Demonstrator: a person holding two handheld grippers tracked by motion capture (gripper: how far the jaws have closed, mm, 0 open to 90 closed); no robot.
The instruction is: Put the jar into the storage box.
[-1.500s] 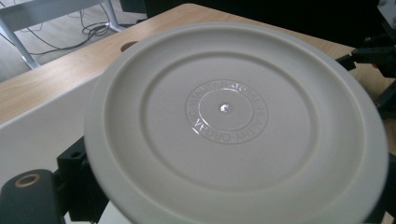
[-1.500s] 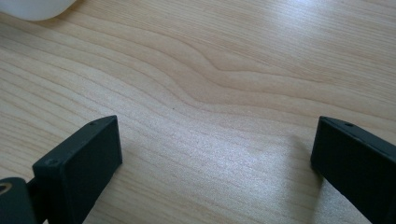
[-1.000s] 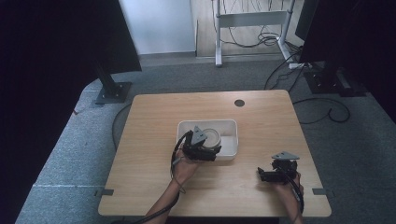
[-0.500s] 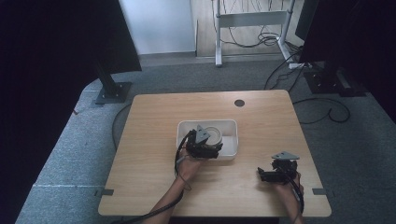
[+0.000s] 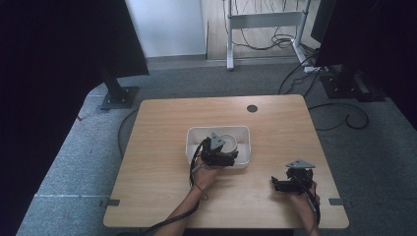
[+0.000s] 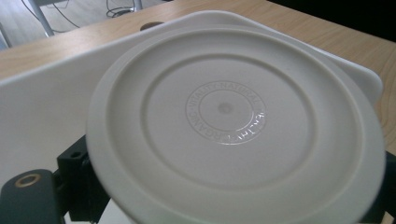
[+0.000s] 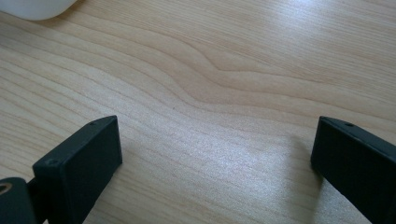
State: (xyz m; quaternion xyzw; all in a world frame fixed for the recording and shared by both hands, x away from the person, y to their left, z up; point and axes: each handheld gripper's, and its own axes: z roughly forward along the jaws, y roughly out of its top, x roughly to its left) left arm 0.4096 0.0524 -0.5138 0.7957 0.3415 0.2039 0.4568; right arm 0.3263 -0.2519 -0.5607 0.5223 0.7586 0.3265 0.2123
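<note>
my left hand-held gripper [image 5: 222, 156] sits at the near edge of the white tray [image 5: 194, 139] in the middle of the table [image 5: 162, 123], with the round white lid [image 6: 233, 121] right in front of its camera, tilted over the tray. the jaws flank the lid's lower edge, but i cannot tell whether they are clamped on it. my right hand-held gripper [image 5: 282, 184] rests low over bare wood near the front right corner, well apart from the tray, jaws spread wide with nothing between them.
</note>
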